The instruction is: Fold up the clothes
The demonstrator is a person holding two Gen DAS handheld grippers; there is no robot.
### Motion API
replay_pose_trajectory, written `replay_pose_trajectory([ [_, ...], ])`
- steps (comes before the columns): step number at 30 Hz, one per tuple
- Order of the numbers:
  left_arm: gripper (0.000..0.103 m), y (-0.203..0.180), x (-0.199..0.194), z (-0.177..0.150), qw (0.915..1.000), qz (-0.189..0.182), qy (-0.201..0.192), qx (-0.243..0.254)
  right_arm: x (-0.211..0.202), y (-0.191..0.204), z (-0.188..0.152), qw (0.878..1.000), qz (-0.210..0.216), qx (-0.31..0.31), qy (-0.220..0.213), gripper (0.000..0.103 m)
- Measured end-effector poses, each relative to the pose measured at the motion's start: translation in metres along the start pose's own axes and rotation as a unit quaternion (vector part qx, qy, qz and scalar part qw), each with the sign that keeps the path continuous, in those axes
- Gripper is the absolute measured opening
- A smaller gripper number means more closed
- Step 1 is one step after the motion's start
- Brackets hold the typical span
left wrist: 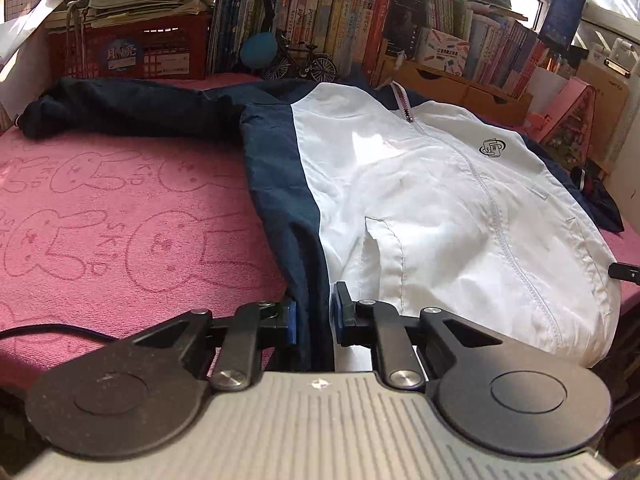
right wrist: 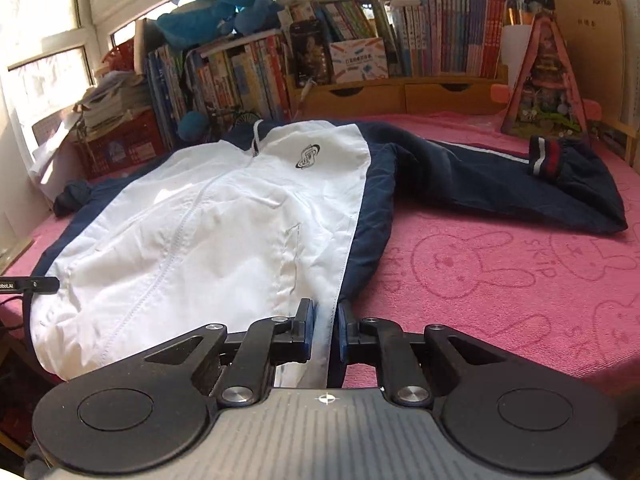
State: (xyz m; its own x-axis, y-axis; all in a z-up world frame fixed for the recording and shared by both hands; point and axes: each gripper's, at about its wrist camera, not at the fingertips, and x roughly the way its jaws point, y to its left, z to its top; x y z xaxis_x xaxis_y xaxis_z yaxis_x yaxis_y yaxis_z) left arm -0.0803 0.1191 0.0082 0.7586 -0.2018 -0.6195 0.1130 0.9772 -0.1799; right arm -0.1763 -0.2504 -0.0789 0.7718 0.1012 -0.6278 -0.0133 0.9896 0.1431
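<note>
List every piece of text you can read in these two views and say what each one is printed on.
"SKIP": beside the rabbits on the pink blanket.
"S.L.W", roughly: round logo on the jacket chest; small, uncertain.
Book spines, red crate sticker, cardboard box print: too small or blurred.

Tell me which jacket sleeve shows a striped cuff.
The sleeve stretched out to the right in the right wrist view: its cuff has red and white bands. The other sleeve's end looks plain navy.

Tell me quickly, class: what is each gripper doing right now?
Left gripper: shut on the jacket hem, at the navy side panel.
Right gripper: shut on the jacket hem.
</note>
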Motion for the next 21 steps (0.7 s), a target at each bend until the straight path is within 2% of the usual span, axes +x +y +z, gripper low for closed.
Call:
replay_pose_trajectory([
  [2,0.031,0.001,-0.005,0.000,0.9999,0.013,-0.003,0.009,0.004,-0.001,-0.008,0.999,-0.031,-0.018,0.021,0.015],
  [4,0.040,0.001,-0.010,-0.001,0.9995,0.026,-0.005,0.017,0.004,0.001,-0.011,0.997,-0.059,-0.035,0.024,0.016],
  [5,0.047,0.002,-0.012,-0.001,0.9992,0.032,-0.007,0.022,0.001,0.002,-0.009,0.996,-0.074,-0.040,0.014,0.018],
  [7,0.050,0.003,-0.018,0.001,0.9985,0.046,-0.015,0.026,-0.005,0.005,-0.001,0.995,-0.092,-0.046,-0.009,0.020],
  [10,0.055,0.004,-0.024,0.015,0.9963,0.054,-0.066,0.006,-0.009,0.011,0.014,0.992,-0.096,-0.057,-0.050,0.033],
  [11,0.059,0.001,-0.022,0.019,0.9954,0.053,-0.080,0.002,-0.007,0.019,0.018,0.991,-0.090,-0.069,-0.064,0.038],
  [13,0.060,-0.013,-0.007,0.024,0.9952,0.042,-0.089,0.000,0.003,0.037,0.027,0.991,-0.060,-0.089,-0.084,0.045],
  [16,0.060,-0.042,0.024,0.021,0.9962,0.025,-0.084,0.009,0.031,0.074,0.034,0.990,0.008,-0.114,-0.085,0.047],
  [19,0.060,-0.062,0.052,0.014,0.9968,0.022,-0.071,0.030,0.062,0.108,0.031,0.988,0.046,-0.138,-0.059,0.049],
  [21,0.059,-0.070,0.066,0.006,0.9952,0.049,-0.062,0.057,0.079,0.126,0.025,0.986,0.065,-0.150,-0.033,0.049],
])
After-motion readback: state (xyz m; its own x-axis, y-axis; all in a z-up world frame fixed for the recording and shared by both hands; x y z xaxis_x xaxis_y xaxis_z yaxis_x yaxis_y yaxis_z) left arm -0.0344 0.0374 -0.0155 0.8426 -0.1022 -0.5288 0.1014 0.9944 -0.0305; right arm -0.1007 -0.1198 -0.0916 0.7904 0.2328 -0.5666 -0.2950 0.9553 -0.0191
